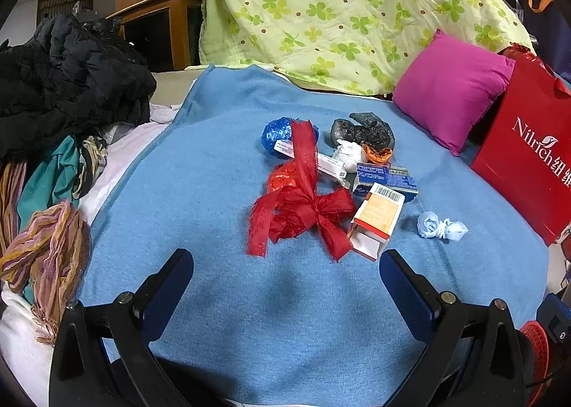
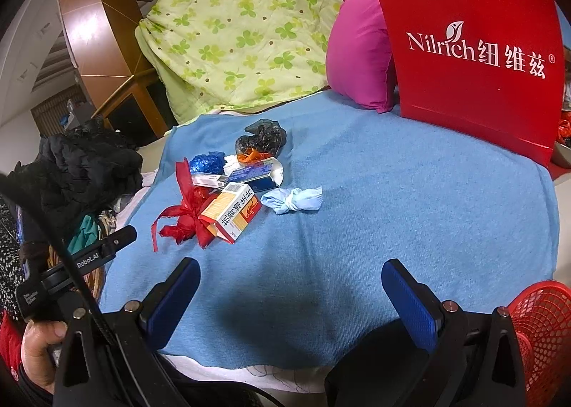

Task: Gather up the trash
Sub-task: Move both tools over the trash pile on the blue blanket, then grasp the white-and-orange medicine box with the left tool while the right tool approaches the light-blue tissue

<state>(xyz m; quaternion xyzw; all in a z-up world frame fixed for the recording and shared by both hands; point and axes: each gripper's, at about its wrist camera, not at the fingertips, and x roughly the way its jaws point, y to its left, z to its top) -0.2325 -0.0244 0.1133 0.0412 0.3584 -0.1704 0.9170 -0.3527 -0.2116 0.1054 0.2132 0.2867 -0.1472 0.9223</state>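
left tongs (image 1: 285, 264) wide, empty, over blue blanket (image 1: 214, 164) | right tongs (image 2: 289, 275) wide, empty | trash heap ahead of both: red ribbon bow (image 1: 303, 207) nearest left tongs, orange medicine box (image 1: 378, 214) just right of it, knotted pale-blue bag (image 2: 291, 201) apart | red mesh basket (image 2: 542, 328) at right tongs' right | advice: take the loose bag first, pinch at its knot

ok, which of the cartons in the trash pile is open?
The orange-and-white medicine carton, nearest the claws: its end flap gapes toward the camera. The blue carton behind it looks closed.
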